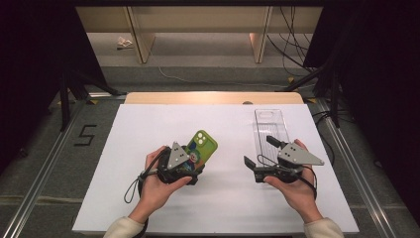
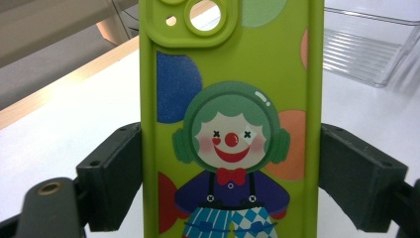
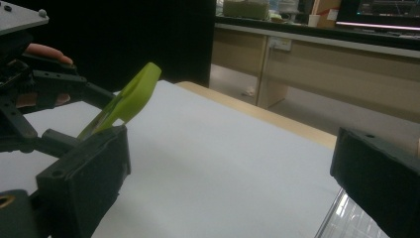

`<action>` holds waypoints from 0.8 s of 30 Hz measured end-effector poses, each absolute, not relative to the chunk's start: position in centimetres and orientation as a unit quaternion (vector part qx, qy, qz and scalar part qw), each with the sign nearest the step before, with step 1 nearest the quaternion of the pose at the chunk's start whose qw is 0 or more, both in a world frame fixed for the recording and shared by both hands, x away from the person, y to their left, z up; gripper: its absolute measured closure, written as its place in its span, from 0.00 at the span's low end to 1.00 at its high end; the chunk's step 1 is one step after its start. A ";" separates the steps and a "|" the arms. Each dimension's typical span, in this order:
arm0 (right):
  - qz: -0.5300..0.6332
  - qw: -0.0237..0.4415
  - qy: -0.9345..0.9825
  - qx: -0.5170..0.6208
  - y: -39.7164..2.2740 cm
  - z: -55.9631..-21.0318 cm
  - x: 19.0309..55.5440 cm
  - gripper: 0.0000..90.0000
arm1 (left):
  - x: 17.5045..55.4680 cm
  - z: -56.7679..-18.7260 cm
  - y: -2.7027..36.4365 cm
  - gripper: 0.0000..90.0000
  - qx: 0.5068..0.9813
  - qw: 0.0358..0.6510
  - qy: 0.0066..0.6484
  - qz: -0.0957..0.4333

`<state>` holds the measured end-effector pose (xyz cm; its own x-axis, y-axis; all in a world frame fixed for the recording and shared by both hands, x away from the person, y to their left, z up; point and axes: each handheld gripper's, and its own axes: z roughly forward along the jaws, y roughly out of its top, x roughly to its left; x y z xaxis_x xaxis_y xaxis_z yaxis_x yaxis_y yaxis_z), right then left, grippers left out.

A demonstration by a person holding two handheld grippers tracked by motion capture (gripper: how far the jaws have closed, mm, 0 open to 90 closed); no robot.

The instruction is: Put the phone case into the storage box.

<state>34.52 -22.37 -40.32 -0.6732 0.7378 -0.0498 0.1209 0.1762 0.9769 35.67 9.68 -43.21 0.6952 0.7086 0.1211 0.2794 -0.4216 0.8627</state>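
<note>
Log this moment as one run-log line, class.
left gripper: shut on phone case | right gripper: open | clear tray: on table

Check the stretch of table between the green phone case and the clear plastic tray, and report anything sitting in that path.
Nothing visible blocks it. The left gripper holds the green phone case tilted above the white table; bare surface runs across to the clear tray. The open right gripper hangs near the tray's near end, beside the path.

Left gripper (image 2: 231,168) clamps a green clown-print phone case (image 2: 231,124) by its long edges, one jaw per side. Clear plastic tray (image 2: 366,49) lies beyond the right-hand jaw.
</note>
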 end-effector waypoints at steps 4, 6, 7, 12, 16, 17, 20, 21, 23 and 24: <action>0.570 0.270 0.717 0.298 -22.1 -40.2 34.7 0.03 | 35.5 -43.3 9.2 0.18 0.809 0.443 0.302 0.241; 0.571 0.269 0.716 0.298 -22.0 -40.1 34.8 0.03 | 35.5 -43.3 9.0 0.18 0.809 0.444 0.300 0.241; 0.571 0.271 0.716 0.297 -21.9 -40.0 34.9 0.03 | 35.5 -43.3 8.9 0.18 0.809 0.445 0.299 0.241; 0.572 0.273 0.715 0.295 -21.5 -39.8 35.1 0.03 | 35.3 -43.4 8.4 0.18 0.810 0.446 0.295 0.240; 0.573 0.271 0.716 0.293 -21.2 -39.7 35.3 0.03 | 35.3 -43.5 8.0 0.18 0.812 0.446 0.292 0.238; 0.574 0.270 0.716 0.292 -21.1 -39.6 35.4 0.03 | 35.2 -43.6 7.9 0.18 0.812 0.446 0.291 0.238; 0.574 0.269 0.717 0.291 -20.8 -39.6 35.5 0.03 | 35.2 -43.6 7.7 0.18 0.813 0.447 0.289 0.237; 0.574 0.268 0.717 0.290 -20.7 -39.6 35.6 0.03 | 35.2 -43.7 7.6 0.18 0.812 0.447 0.290 0.237; 0.575 0.268 0.717 0.291 -20.6 -39.6 35.7 0.03 | 35.1 -43.7 7.4 0.18 0.814 0.447 0.287 0.236; 0.574 0.267 0.717 0.292 -20.5 -39.6 35.7 0.03 | 35.1 -43.7 7.3 0.18 0.814 0.447 0.286 0.236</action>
<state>35.73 -20.48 -39.55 -0.6875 0.7246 -0.0483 0.1116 0.1711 0.9789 35.08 7.26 -43.74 0.7255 0.6761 0.1281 0.2547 -0.4368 0.8628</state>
